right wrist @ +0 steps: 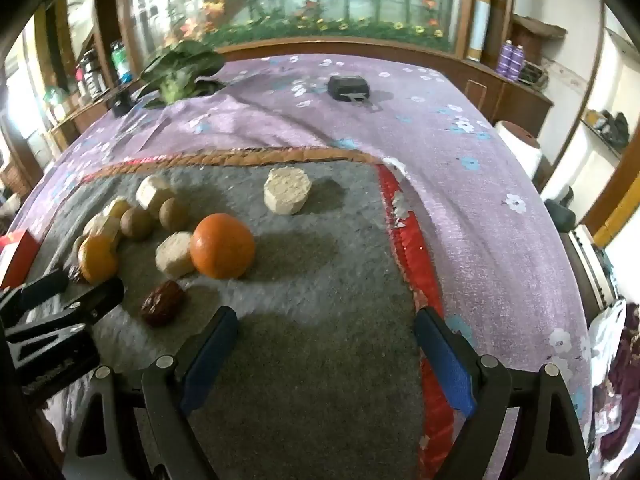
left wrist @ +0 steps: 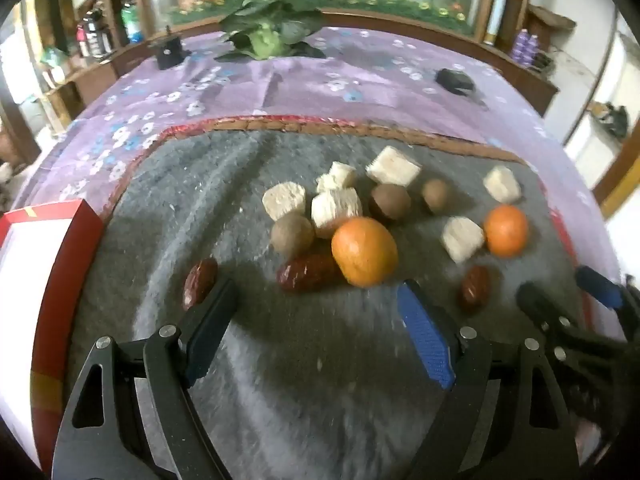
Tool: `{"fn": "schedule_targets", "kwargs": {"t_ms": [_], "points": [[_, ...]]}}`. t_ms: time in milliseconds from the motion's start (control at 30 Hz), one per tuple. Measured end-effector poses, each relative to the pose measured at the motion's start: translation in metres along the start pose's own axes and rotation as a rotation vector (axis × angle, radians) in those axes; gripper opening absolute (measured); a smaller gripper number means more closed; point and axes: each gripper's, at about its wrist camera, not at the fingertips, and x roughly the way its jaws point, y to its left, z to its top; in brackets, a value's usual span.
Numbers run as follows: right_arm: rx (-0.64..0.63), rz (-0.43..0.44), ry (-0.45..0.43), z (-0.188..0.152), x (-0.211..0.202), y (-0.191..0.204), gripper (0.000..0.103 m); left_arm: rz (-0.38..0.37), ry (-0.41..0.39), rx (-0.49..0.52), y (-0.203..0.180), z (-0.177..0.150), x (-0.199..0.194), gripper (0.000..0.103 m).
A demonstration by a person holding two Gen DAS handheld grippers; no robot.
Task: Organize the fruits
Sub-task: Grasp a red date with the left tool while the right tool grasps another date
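Observation:
Fruits and pale snack blocks lie scattered on a grey mat. In the left wrist view a large orange sits just ahead of my left gripper, which is open and empty. A red date touches that orange, another date lies by the left finger, a third date to the right. A second orange, brown round fruits and white blocks lie behind. My right gripper is open over bare mat, right of an orange and a date.
A red and white box stands at the mat's left edge. The mat lies on a purple flowered cloth. A leafy plant and a black object sit farther back. A white roll stands off the right side.

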Motion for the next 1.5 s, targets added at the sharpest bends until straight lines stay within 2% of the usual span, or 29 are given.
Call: {"fn": "schedule_targets", "kwargs": {"t_ms": [100,200,333,533,633,867,1067,1267,1367,1400,1433,1467,1500], "points": [[0.025,0.058,-0.012,-0.002,-0.015,-0.003,0.09,-0.008,0.004,0.011,0.016,-0.003,-0.014,0.083],[0.016,0.119,-0.014,-0.004,-0.026,0.001,0.09,-0.059,0.0,0.011,0.026,-0.006,-0.025,0.083],[-0.042,0.102,-0.044,-0.006,-0.034,0.013,0.09,-0.095,0.003,-0.026,0.037,-0.009,-0.036,0.083],[-0.061,0.152,-0.049,-0.008,-0.038,0.021,0.089,-0.098,0.049,-0.032,0.038,-0.004,-0.035,0.083],[-0.09,0.148,-0.065,-0.007,-0.04,0.025,0.089,-0.089,0.031,-0.024,0.036,-0.003,-0.034,0.083],[-0.094,0.241,-0.039,-0.007,-0.032,0.031,0.076,-0.107,-0.011,0.006,0.044,-0.004,-0.039,0.083],[-0.229,0.303,-0.042,-0.001,-0.019,0.054,0.07,-0.119,-0.046,-0.015,0.06,-0.011,-0.039,0.083],[-0.347,0.371,-0.036,0.008,-0.004,0.059,0.07,-0.119,-0.02,-0.029,0.067,-0.009,-0.037,0.083],[-0.42,0.388,-0.07,0.007,-0.005,0.068,0.07,-0.111,-0.007,-0.018,0.065,-0.008,-0.034,0.083],[-0.437,0.383,-0.072,0.006,-0.004,0.07,0.065,-0.115,-0.001,-0.019,0.065,-0.007,-0.033,0.083],[-0.454,0.38,-0.058,0.006,0.0,0.073,0.046,-0.117,0.004,-0.02,0.064,-0.007,-0.031,0.083],[-0.455,0.374,-0.037,0.005,0.004,0.074,0.037,-0.119,0.007,-0.022,0.064,-0.006,-0.03,0.083],[-0.449,0.371,-0.028,0.004,0.006,0.073,0.036,-0.117,0.011,-0.022,0.063,-0.005,-0.029,0.083]]}}
